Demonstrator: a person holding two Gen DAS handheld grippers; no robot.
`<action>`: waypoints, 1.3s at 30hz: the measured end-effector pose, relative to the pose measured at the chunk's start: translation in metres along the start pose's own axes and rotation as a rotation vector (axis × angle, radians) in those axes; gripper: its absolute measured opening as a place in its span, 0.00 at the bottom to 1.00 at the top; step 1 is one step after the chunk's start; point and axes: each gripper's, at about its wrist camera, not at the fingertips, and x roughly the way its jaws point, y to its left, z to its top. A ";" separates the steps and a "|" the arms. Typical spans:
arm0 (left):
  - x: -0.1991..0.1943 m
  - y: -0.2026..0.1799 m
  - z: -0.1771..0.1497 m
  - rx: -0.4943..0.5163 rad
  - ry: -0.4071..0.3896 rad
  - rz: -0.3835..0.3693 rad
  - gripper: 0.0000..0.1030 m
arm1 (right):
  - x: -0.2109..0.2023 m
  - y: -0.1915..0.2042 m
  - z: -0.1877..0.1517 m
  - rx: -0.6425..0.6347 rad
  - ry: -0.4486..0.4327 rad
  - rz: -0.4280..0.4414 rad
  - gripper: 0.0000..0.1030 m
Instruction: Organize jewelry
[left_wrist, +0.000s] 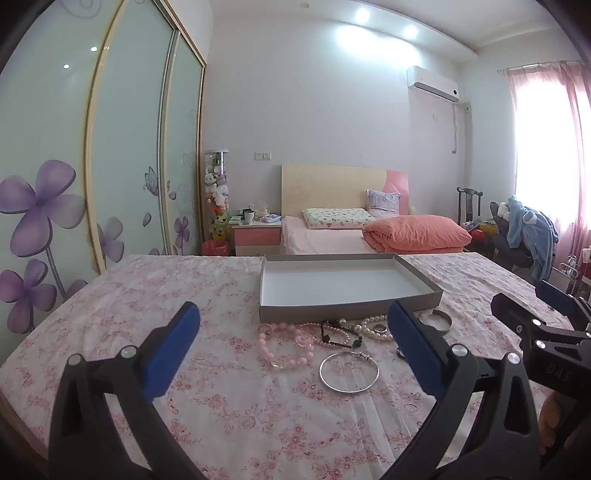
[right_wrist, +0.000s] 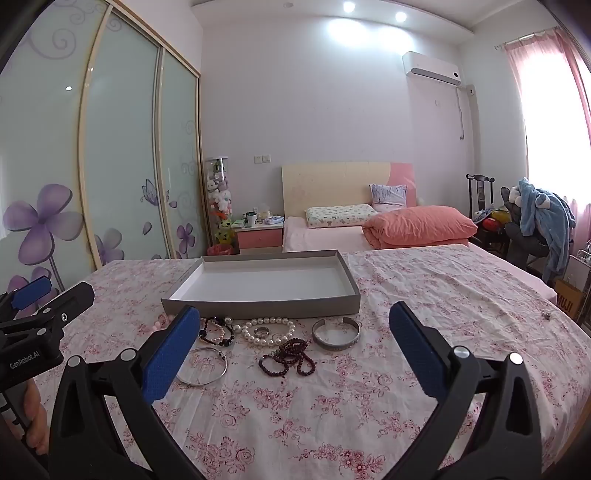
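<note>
Left hand-held gripper (left_wrist: 295, 345): jaws spread wide, nothing between the pads, held above the floral cloth of the bench (left_wrist: 110, 295) and tilted slightly downward toward the jewelry. Right hand-held gripper (right_wrist: 295, 345): likewise wide and empty, hovering beside the left one and facing the same cluster. No piece is touched by either tool. The jewelry lies loose on the cloth just in front of the grey tray (right_wrist: 266, 304): a pink bead bracelet (left_wrist: 284, 347), a thin silver bangle (left_wrist: 349, 373) nearest the left gripper, a pearl strand (right_wrist: 267, 330) with a small ring (right_wrist: 262, 331) lying inside its loop, a dark bead bracelet with pale beads (right_wrist: 216, 334), a heap of dark red beads (right_wrist: 290, 356), and an open silver cuff (right_wrist: 336, 334) toward the right. The tray interior appears bare, so the sorting is judged to be at its opening step: approach, with no item yet transferred. The next move calls for choosing one piece, lowering a gripper over it, and closing on it without snagging its neighbours; several strands touch or overlap, so an outlying item such as the bangle or cuff looks the cleaner first pick. Thin metal lying flat on cloth may be hard to pinch.
</note>
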 end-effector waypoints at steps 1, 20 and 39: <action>0.000 0.000 0.000 0.001 -0.002 0.000 0.96 | 0.000 0.000 0.000 -0.001 -0.001 0.000 0.98; 0.000 0.000 0.000 -0.002 -0.004 -0.002 0.96 | 0.001 -0.002 0.000 -0.002 -0.001 -0.001 0.98; 0.000 0.000 0.000 -0.002 -0.001 -0.002 0.96 | 0.001 -0.003 0.000 0.000 0.000 -0.001 0.98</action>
